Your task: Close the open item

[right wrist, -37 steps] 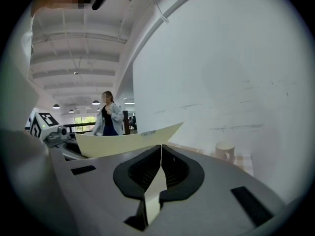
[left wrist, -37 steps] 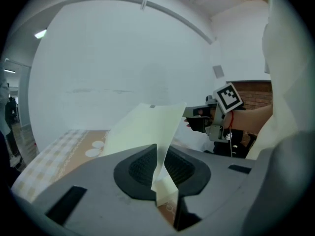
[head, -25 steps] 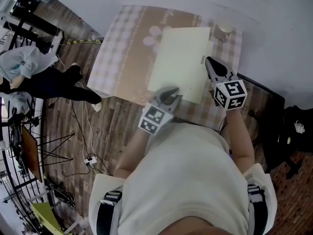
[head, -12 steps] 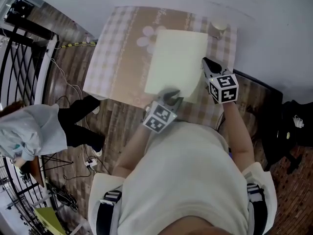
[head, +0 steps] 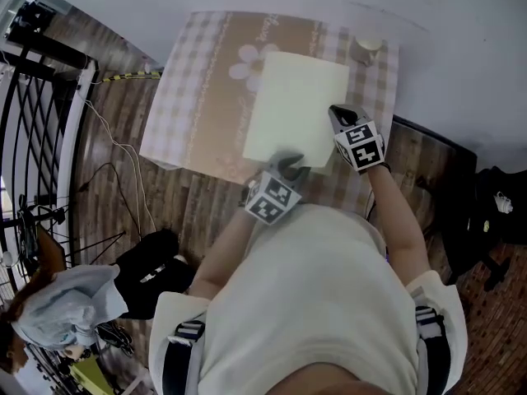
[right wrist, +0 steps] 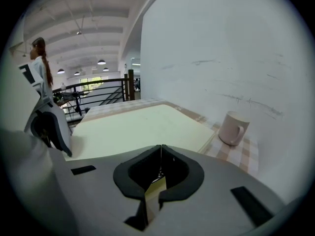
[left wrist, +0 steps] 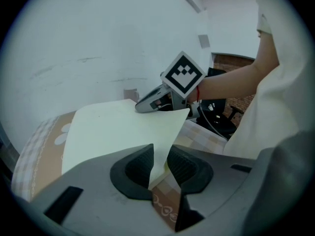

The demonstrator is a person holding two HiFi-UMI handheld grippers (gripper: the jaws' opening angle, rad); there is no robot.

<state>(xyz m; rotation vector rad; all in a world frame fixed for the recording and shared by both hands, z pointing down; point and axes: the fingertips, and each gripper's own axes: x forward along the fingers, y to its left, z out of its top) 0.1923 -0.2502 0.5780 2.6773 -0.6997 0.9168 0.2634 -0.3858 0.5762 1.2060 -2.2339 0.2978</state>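
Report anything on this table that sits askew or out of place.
One corner of the pale cover is lifted off the checked table and stands between the left gripper's jaws, which have just been opening. The mug stands upright; nothing has spilled.

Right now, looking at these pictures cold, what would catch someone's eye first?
A big pale book lies on the checked table, with a mug at the table's far right corner. The left gripper, jaws just opening, has the book's near corner between them; the right gripper is shut on its right edge.
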